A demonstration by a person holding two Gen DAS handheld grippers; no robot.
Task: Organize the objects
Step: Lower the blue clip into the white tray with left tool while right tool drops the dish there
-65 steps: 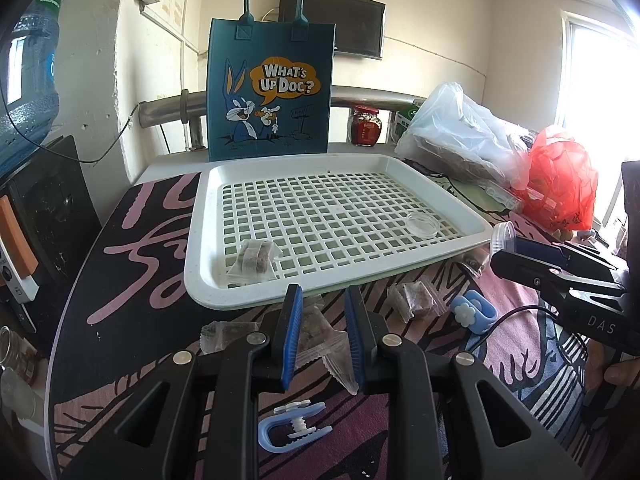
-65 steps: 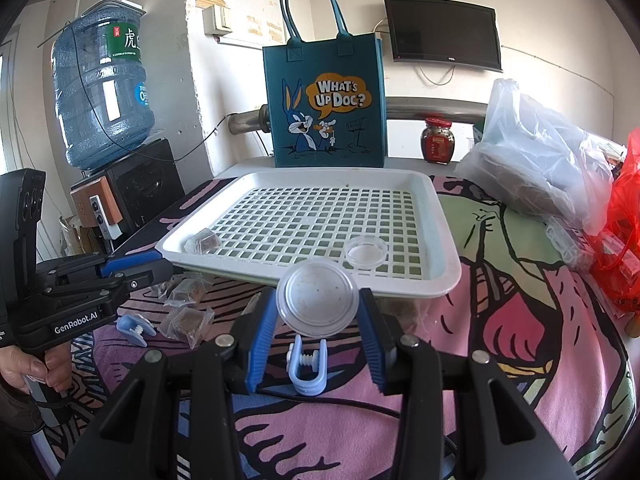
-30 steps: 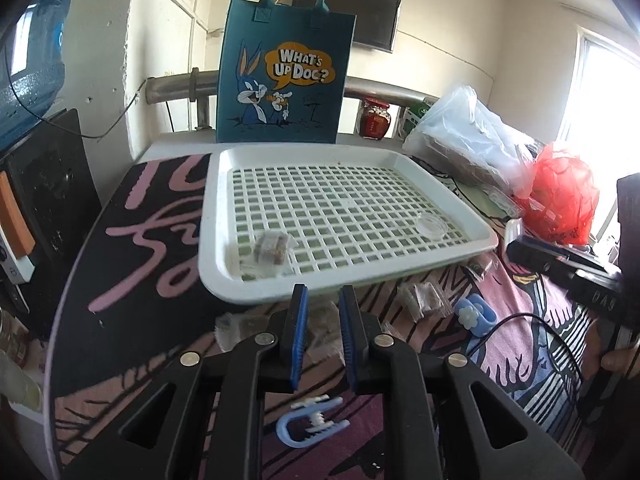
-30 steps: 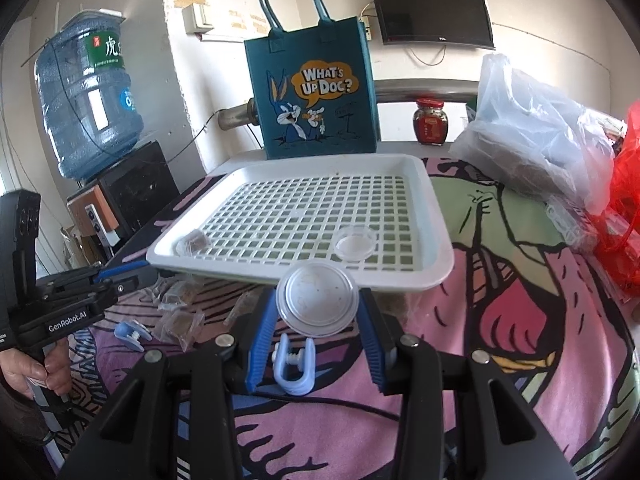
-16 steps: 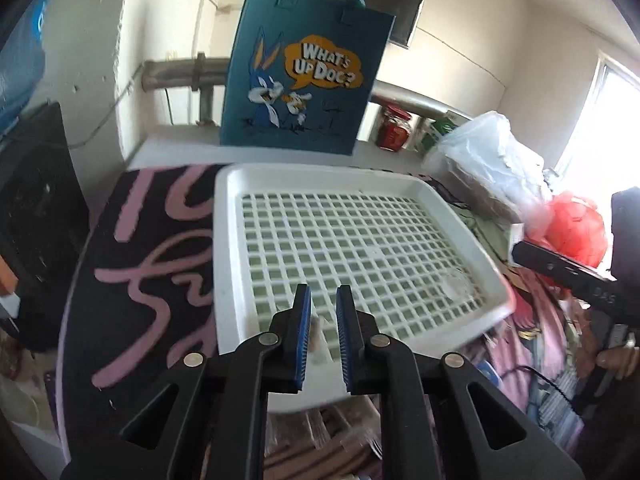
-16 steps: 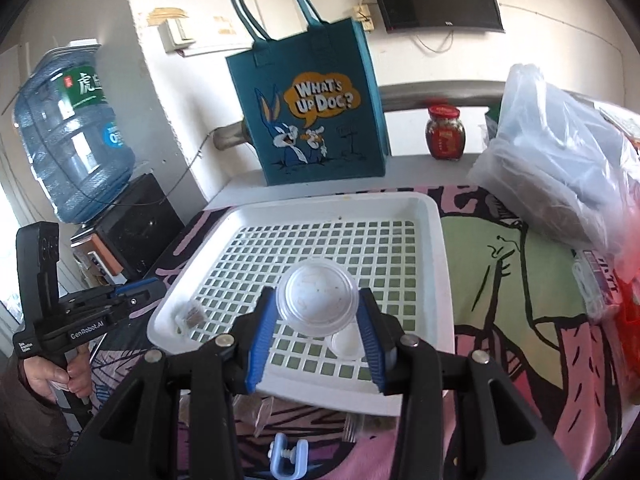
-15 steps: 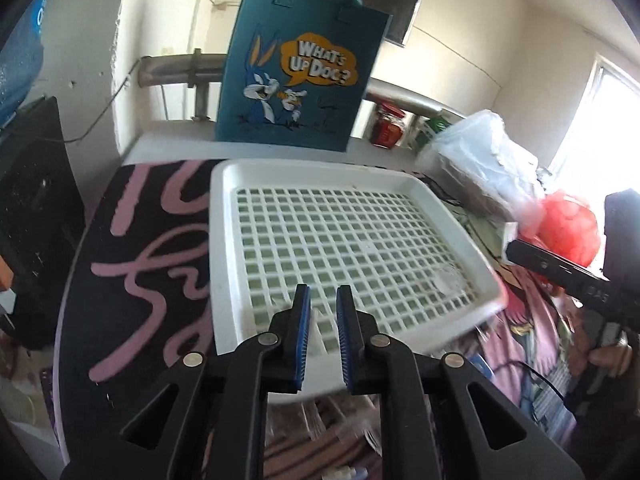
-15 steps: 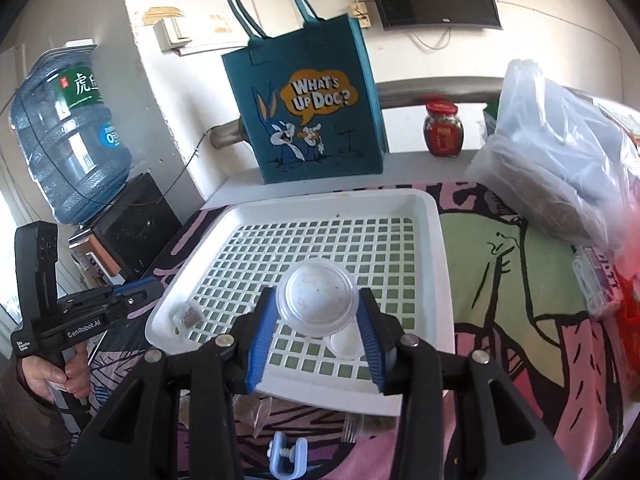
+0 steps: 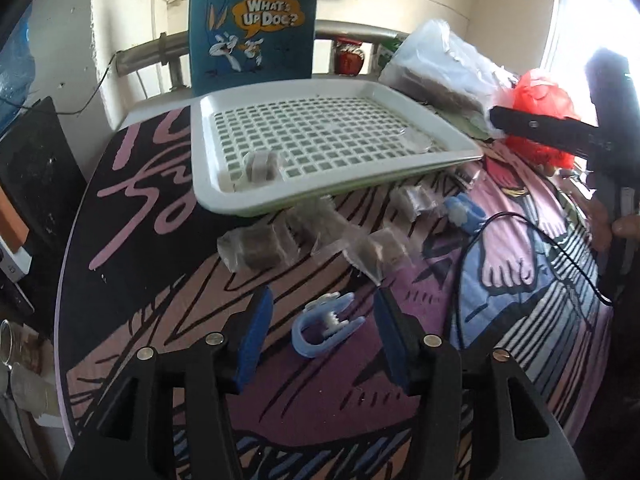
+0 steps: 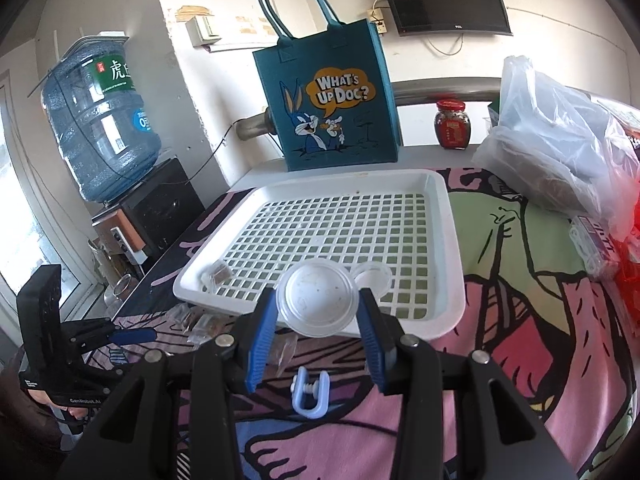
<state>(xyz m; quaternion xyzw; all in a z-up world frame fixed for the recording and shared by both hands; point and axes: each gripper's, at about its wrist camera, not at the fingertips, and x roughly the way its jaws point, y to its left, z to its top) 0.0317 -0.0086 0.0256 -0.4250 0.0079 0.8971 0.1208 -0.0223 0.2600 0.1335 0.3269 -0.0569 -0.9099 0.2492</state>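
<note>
White tray (image 10: 452, 280) on the table, one wrapped snack (image 9: 260, 166) and one clear lid (image 10: 374, 278) inside.
Our right gripper (image 10: 318, 312) clamps a round lid (image 10: 318, 304) over the tray's near edge; releasing early would drop it outside. Our left gripper (image 9: 324, 320), jaws just opened and empty, straddles a blue clip (image 9: 326, 326).

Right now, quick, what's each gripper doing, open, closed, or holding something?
Left gripper: open, jaws have just been opening, gripping nothing.
Right gripper: closed on the round clear lid.
</note>
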